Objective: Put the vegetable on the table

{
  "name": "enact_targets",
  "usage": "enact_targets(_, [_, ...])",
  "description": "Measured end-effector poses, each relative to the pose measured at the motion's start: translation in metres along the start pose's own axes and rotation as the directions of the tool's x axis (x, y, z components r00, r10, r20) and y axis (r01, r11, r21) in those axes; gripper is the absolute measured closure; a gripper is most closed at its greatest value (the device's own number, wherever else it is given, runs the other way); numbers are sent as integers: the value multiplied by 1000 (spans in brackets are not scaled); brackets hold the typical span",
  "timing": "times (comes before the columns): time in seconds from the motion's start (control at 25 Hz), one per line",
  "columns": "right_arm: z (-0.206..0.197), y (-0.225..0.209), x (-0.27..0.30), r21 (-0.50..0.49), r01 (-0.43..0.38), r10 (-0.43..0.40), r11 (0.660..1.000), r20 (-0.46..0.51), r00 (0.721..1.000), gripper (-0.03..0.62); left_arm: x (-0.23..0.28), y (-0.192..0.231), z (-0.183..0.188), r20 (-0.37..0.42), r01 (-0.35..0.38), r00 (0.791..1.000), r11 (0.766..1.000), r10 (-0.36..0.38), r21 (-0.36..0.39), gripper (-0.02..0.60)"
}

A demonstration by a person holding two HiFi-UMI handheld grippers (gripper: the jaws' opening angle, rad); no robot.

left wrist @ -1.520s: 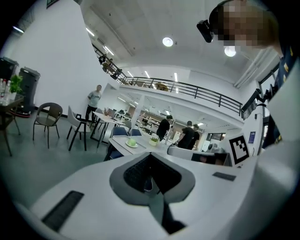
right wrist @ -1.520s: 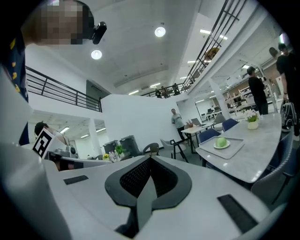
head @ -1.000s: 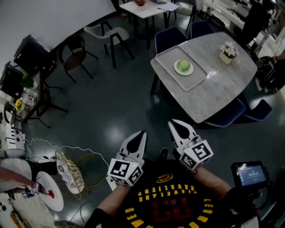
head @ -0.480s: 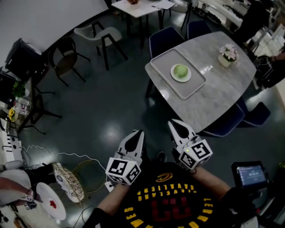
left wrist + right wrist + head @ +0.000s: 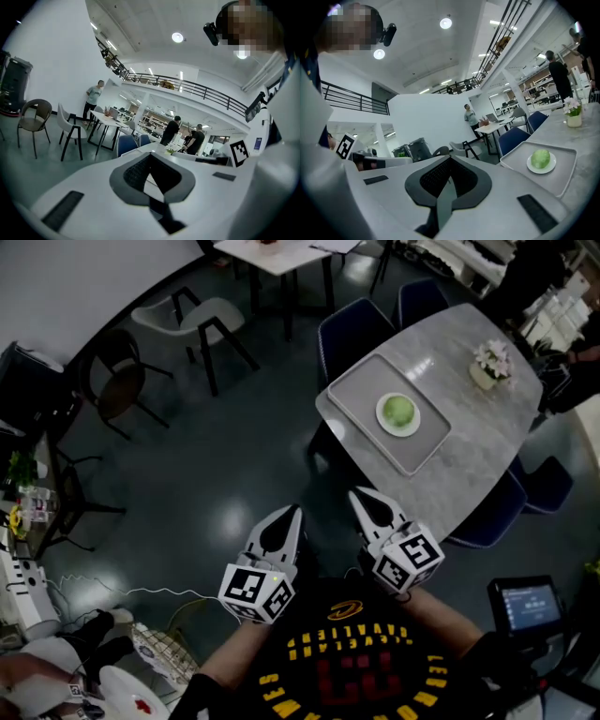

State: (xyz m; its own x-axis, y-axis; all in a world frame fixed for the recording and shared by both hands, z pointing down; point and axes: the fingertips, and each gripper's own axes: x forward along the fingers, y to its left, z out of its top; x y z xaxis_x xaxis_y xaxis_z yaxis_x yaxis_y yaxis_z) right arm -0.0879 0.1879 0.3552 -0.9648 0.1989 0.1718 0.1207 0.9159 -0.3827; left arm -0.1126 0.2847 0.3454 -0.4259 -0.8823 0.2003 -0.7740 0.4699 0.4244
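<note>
A big open office hall: café table (image 5: 487, 418), chairs (image 5: 187, 315), mezzanine railing (image 5: 206, 91) overhead.

Glossy marbled table (image 5: 480, 442), matt tray (image 5: 361, 390)

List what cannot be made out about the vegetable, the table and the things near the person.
- Vegetable, head view: too small to tell its kind; only round and green, on a plate.
- Vegetable, left gripper view: does not show; the left gripper fills the lower picture with its own body.
- Table, head view: its top hides the legs.
- Screen, head view: its print is too small to read.
</note>
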Motion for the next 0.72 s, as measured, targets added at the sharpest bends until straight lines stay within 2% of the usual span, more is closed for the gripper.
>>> enact_targets(0.2, [10, 0, 46, 18, 32, -32, 999, 2, 999, 591, 21, 41, 27, -19, 25, 1000, 1000, -25, 9, 581])
enact_targets(0.32, [19, -9, 63, 17, 69, -69, 997, 3, 998, 591, 40, 53, 40, -27, 65, 998, 998, -65, 7, 581])
enact_targets(0.52, [9, -32, 73, 49, 162, -162, 986, -6, 987, 591, 66, 69, 32, -80, 126, 989, 992, -127, -21, 581])
enact_targets(0.72, [4, -64, 86, 101, 204, -206, 974, 2, 979, 591, 101, 74, 27, -142, 163, 976, 987, -163, -7, 581])
